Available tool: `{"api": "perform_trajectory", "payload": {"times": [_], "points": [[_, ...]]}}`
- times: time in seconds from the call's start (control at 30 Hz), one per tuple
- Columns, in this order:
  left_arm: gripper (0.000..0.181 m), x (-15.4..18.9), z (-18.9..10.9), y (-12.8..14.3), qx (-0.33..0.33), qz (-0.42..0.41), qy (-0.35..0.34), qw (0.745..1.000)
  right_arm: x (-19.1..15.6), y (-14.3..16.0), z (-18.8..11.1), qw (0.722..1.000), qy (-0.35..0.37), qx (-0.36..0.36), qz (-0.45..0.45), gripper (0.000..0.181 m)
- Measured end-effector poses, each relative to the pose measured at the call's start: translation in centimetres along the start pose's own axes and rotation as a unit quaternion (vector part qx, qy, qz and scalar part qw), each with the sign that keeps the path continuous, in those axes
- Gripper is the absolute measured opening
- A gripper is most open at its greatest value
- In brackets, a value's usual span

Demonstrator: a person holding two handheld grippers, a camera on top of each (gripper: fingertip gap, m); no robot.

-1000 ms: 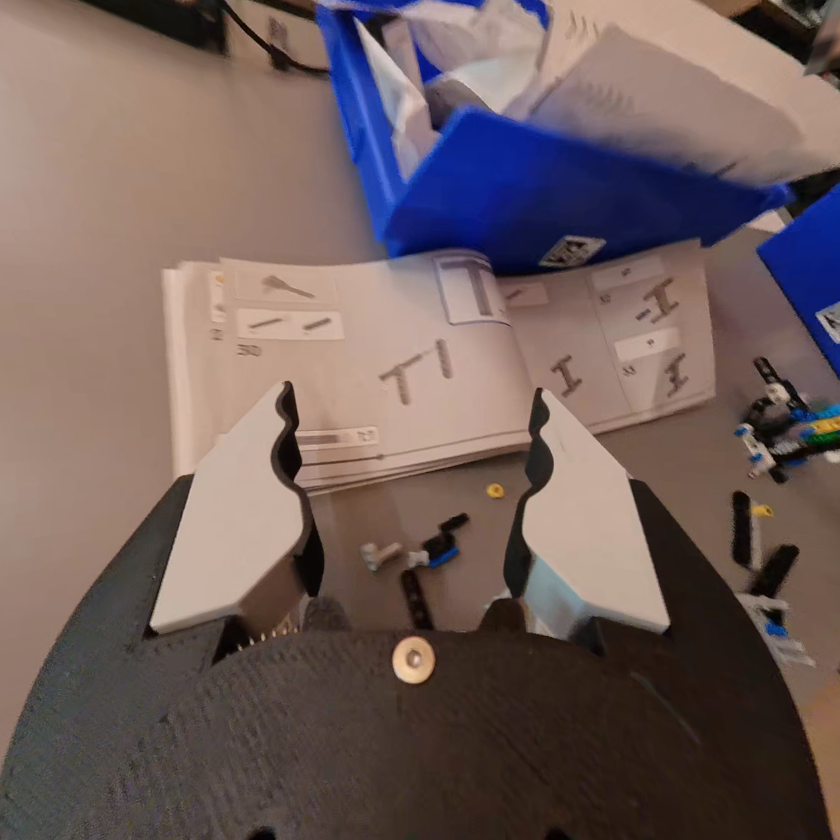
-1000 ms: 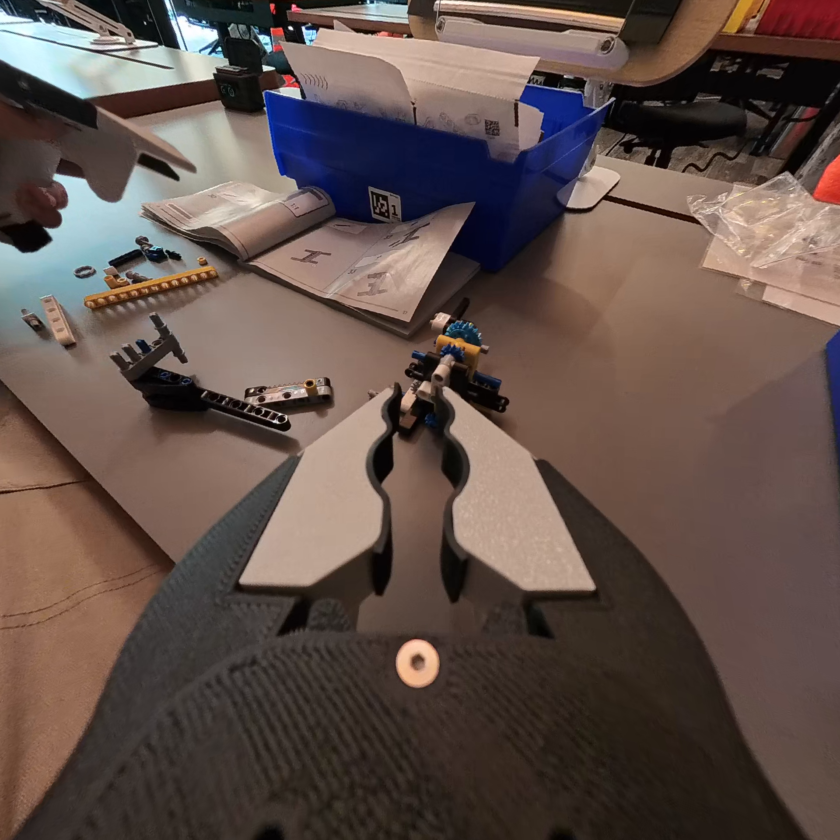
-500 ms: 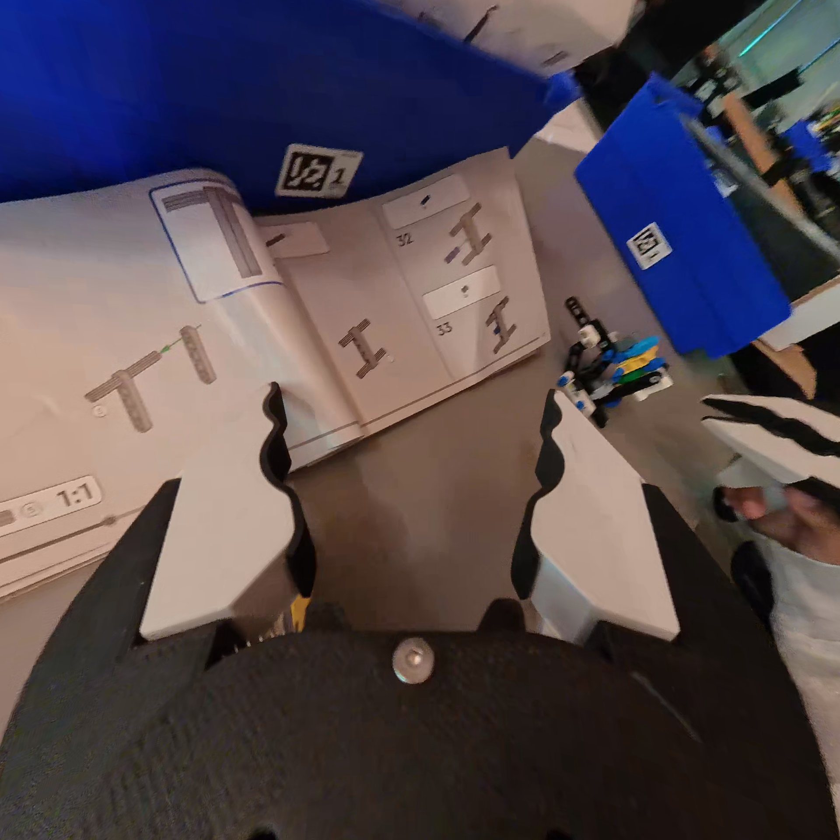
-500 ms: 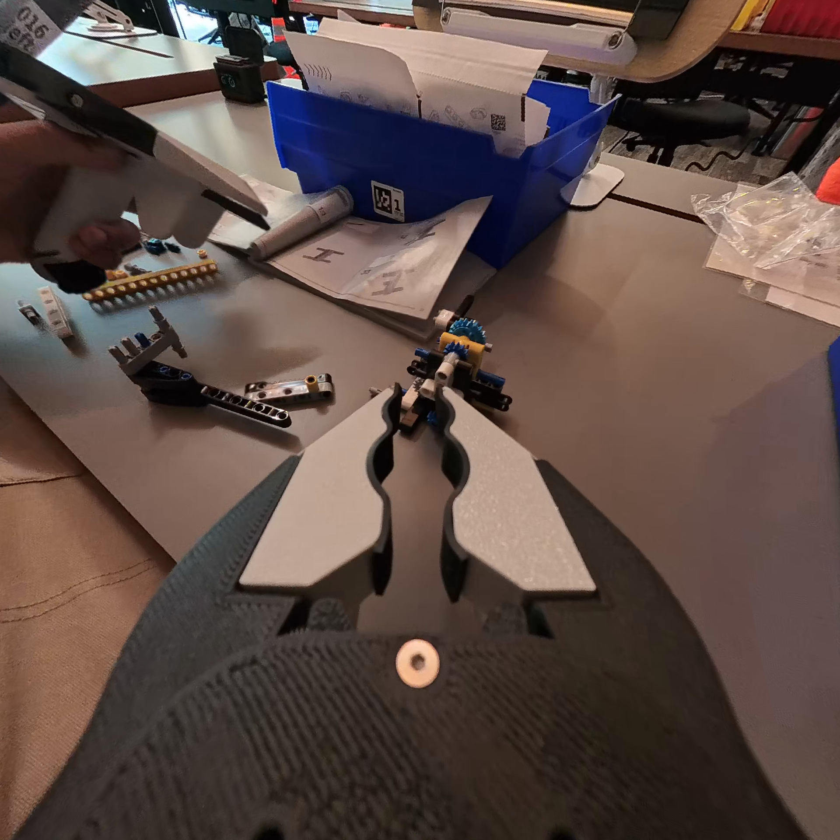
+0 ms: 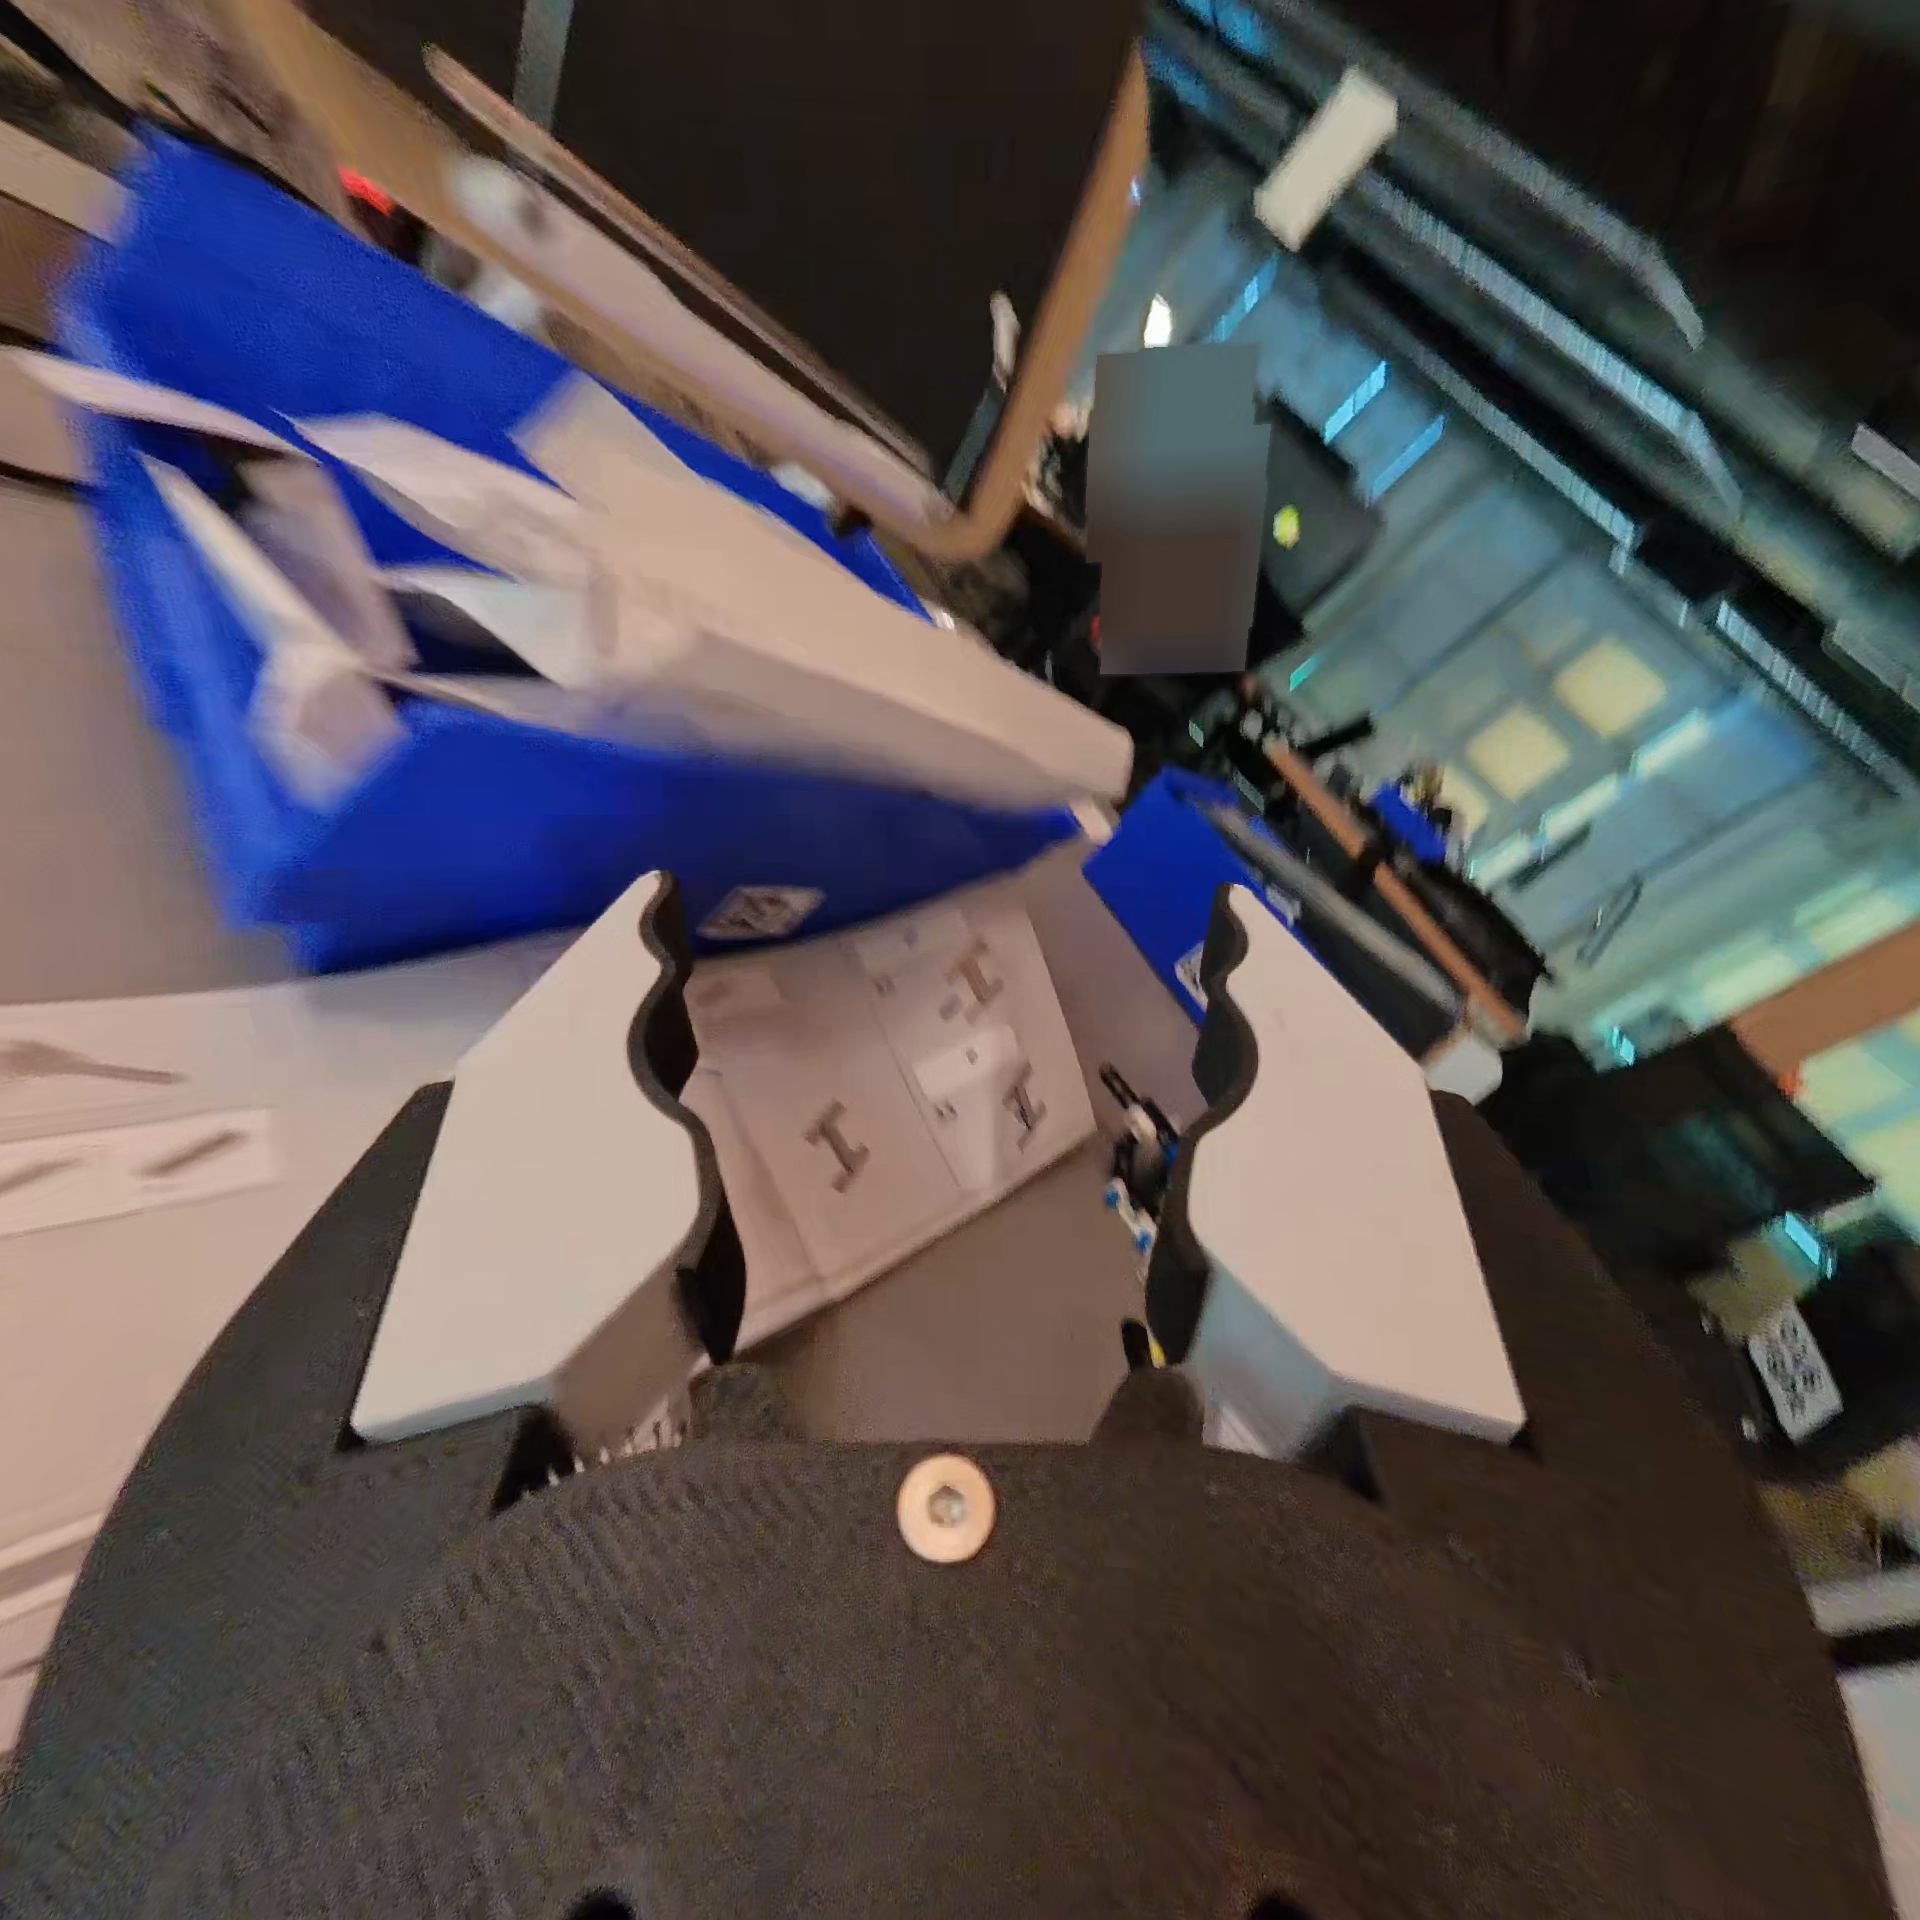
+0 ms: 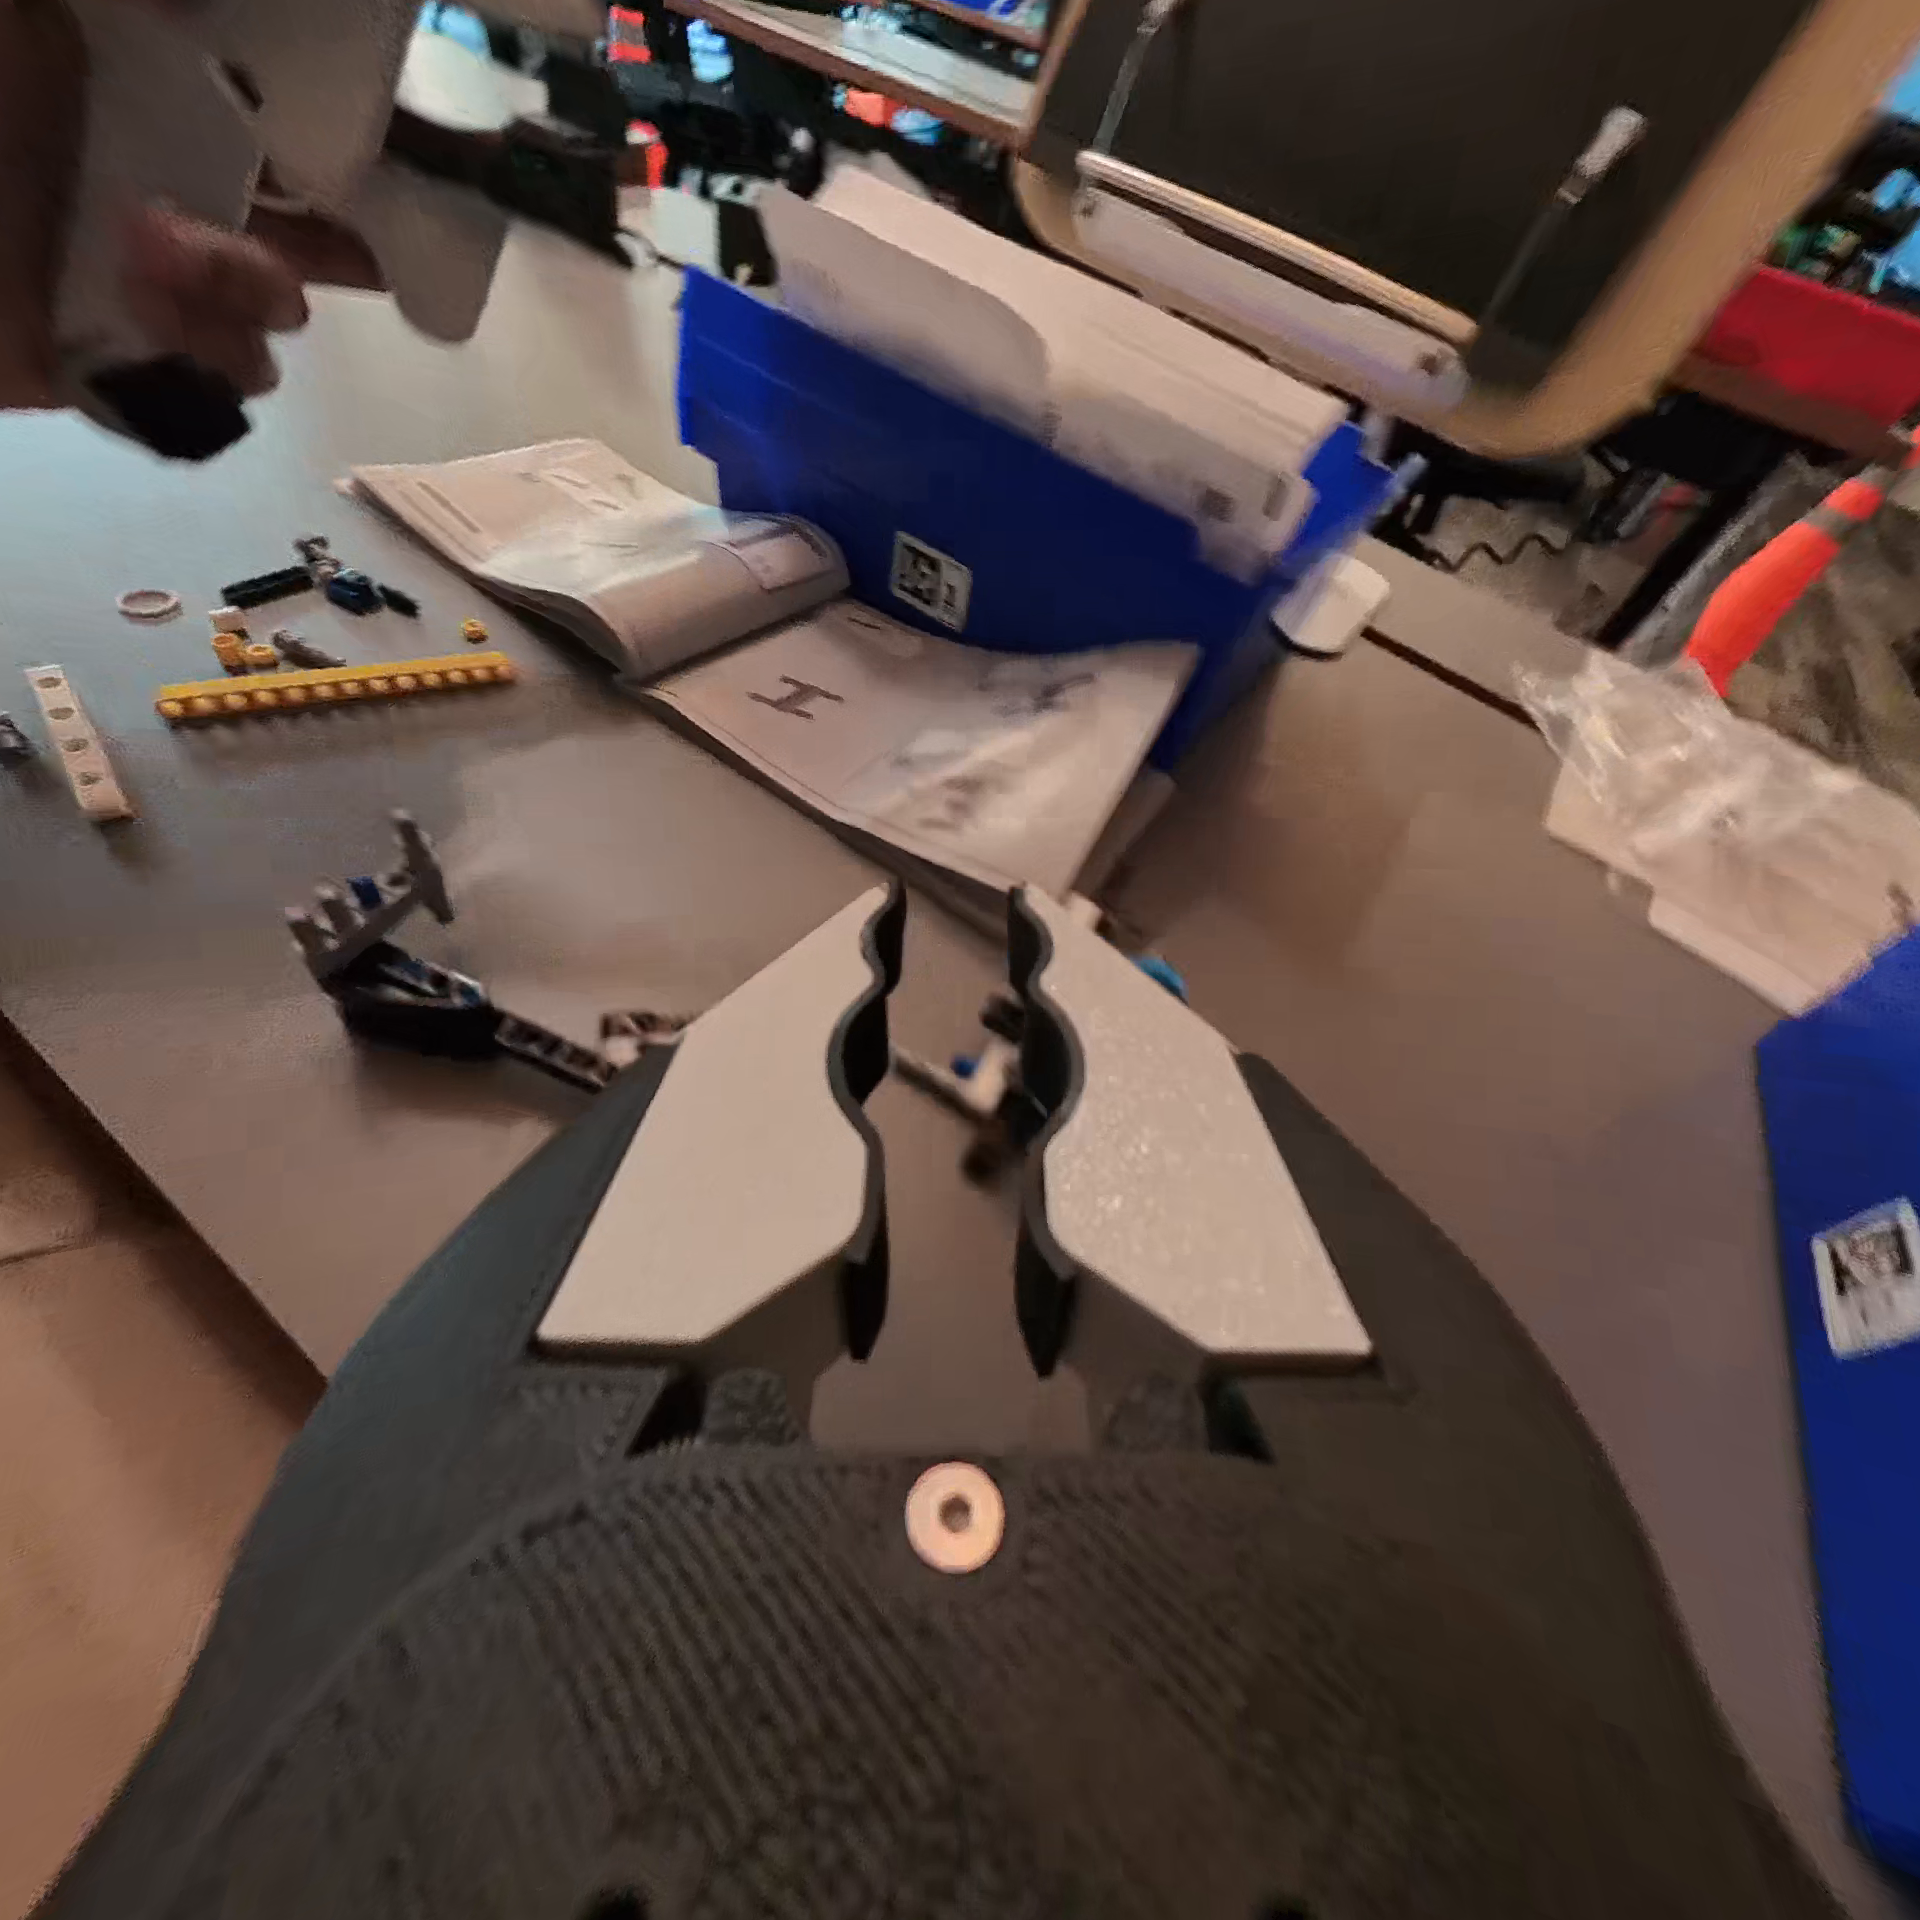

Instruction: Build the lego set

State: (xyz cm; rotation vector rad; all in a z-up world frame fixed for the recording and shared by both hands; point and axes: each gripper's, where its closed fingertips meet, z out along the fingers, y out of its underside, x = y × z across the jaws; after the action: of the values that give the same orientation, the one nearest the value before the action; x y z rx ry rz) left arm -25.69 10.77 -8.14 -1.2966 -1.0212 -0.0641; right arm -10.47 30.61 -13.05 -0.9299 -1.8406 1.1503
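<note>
Left tool (image 5: 940, 914) tilted upward, jaws wide, right tool (image 6: 956, 909) parted, empty.

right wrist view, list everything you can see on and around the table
table: one, grey-brown, under everything
blue bin: one, far centre, white papers sticking out of it
second blue bin: one, right edge, partly cut off
instruction booklet: one, white, open, in front of the far bin
yellow beam: one, long, left of the booklet
white beam: one, far left
small loose pieces: several, black, blue, orange, beyond the yellow beam
grey and black sub-build: one, left of the fingers
lego assembly: one, mixed colours, seen in the gap between the right fingers
plastic bags: clear, count unclear, far right
orange cone: one, off the table, far right
left gripper: blurred, top left, held in a hand
right gripper: light grey fingers, slightly apart
</note>
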Motion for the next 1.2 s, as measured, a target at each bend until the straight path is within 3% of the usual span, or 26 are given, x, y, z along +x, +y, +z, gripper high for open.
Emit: {"api": "perform_trajectory", "payload": {"times": [0.03, 0.1, 0.23, 0.37, 0.47, 0.7, 0.9, 1.2], "points": [[0.096, -1.6, -0.9, -1.4, 0.02, -0.011, -0.007, 1.0, -1.2, -0.8, 1.1, 1.0, -0.009, -0.006, -0.02, 0.019], [0.095, -4.8, -2.7, -2.8, 0.048, -0.023, -0.026, 0.998, -3.8, -2.4, 3.8, 0.997, -0.033, -0.016, -0.063, 0.018], [0.095, -8.7, -5.6, -3.1, 0.068, -0.026, -0.036, 0.997, -8.5, -5.0, 9.8, 0.985, -0.077, -0.054, -0.145, 0.019], [0.093, -9.2, -7.0, -4.4, 0.1, -0.032, 0.003, 0.994, -12.1, -5.3, 14.5, 0.966, -0.104, -0.104, -0.214, 0.022], [0.092, -9.5, -6.4, -3.8, 0.081, -0.027, 0.019, 0.996, -13.3, -4.6, 16.6, 0.947, -0.099, -0.141, -0.272, 0.023], [0.091, -9.3, -5.1, -3.0, 0.074, -0.095, 0.08, 0.99, -13.5, -3.1, 18.4, 0.92, -0.069, -0.206, -0.325, 0.021], [0.091, -10.1, -5.6, -3.5, 0.088, -0.125, 0.087, 0.984, -13.6, -2.7, 19.1, 0.914, -0.043, -0.208, -0.346, 0.019], [0.091, -10.1, -6.3, -3.1, 0.101, -0.148, 0.094, 0.979, -14.3, -2.4, 19.2, 0.909, -0.063, -0.204, -0.359, 0.023]]}}
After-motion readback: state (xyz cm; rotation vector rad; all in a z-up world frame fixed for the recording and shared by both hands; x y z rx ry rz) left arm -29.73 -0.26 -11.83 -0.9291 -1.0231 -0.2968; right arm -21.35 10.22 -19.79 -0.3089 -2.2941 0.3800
